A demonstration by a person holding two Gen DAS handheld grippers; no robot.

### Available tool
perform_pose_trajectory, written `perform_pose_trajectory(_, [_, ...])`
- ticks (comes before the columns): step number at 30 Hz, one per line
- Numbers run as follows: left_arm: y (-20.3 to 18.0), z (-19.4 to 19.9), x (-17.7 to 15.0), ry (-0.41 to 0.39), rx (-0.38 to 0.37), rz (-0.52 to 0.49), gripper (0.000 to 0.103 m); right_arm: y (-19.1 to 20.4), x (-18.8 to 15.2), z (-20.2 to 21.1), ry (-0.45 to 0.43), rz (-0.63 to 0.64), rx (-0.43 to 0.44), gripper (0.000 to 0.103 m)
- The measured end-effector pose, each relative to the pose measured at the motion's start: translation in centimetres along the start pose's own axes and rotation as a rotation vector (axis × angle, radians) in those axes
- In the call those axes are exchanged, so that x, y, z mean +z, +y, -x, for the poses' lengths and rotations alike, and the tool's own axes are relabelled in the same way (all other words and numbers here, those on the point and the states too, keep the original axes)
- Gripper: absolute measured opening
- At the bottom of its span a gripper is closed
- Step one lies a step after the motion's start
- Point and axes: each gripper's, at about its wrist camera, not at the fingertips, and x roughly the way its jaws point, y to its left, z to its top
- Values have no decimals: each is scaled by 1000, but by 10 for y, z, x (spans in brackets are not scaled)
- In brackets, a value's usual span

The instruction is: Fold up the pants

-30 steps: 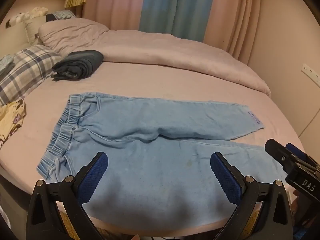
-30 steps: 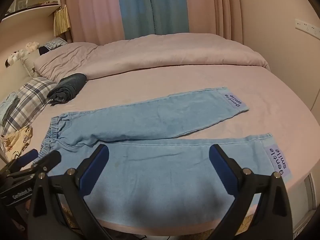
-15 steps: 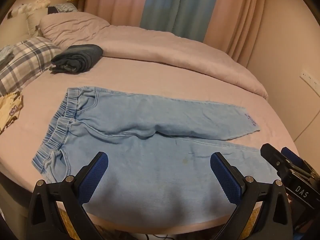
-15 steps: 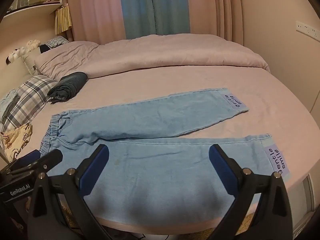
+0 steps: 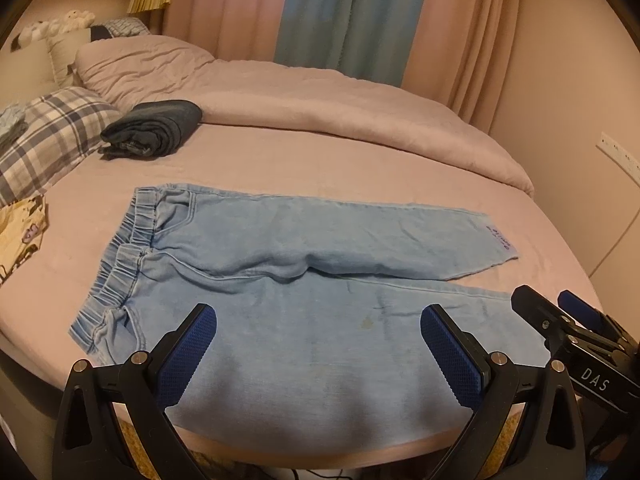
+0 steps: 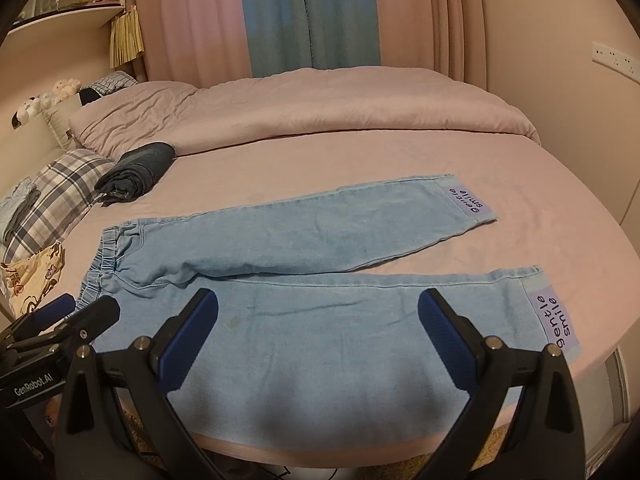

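Observation:
Light blue denim pants (image 5: 280, 280) (image 6: 304, 280) lie flat on the pink bed, elastic waistband to the left, both legs stretched to the right and spread apart. Each cuff carries a "gentle smile" label (image 6: 554, 322). My left gripper (image 5: 318, 324) hovers open above the near leg's thigh, nothing between its blue pads. My right gripper (image 6: 318, 308) is also open, above the middle of the near leg. Each gripper shows in the other's view: the right gripper (image 5: 560, 320) at the right edge, the left gripper (image 6: 80, 308) at the left edge.
A folded dark garment (image 5: 154, 128) (image 6: 138, 170) lies beyond the waistband. A plaid pillow (image 5: 48, 136) and a yellow printed cloth (image 5: 20, 232) sit at the left. A bunched pink duvet (image 5: 320, 108) runs along the back. The bed's near edge (image 6: 320, 454) is just below the pants.
Both grippers have drifted slightly, the left view shifting a little over the pants. The pants have not moved and both grippers remain open.

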Motion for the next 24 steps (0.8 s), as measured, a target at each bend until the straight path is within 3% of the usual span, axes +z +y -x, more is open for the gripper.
perform_pose_trajectory(24, [-8,3,1,-8,11,-38,103,3,-4,1,6,1,6,101])
